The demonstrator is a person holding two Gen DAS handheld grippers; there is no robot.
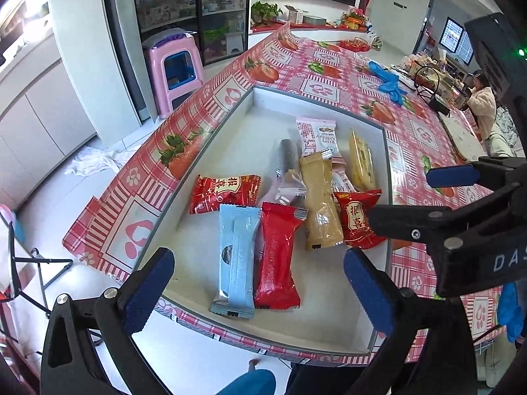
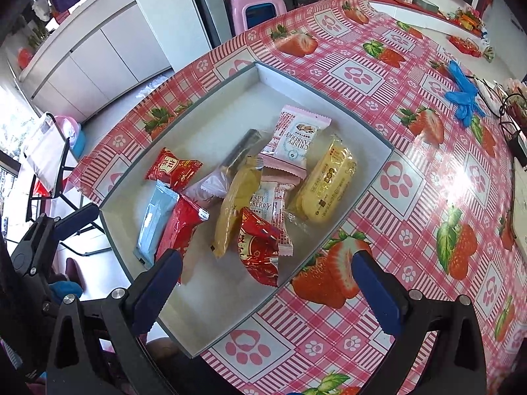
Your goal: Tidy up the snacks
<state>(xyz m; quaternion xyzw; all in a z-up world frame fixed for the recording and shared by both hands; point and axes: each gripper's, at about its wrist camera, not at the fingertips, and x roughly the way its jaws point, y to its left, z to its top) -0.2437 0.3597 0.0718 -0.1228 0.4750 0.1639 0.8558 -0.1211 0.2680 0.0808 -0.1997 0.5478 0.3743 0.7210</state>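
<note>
Both grippers hanging over white tray (image 1: 263,98) on strawberry-print counter (image 2: 428,197). Left gripper (image 1: 258,291) jaws wide apart, holding nothing; light blue wafer pack (image 1: 235,260) below. Right gripper (image 2: 266,289) jaws also spread, empty. Snack packs (image 2: 250,191) piled in tray.

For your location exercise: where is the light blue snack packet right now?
The light blue snack packet lies in the white tray, near its front edge, directly left of the plain red packet in the left wrist view.
</note>
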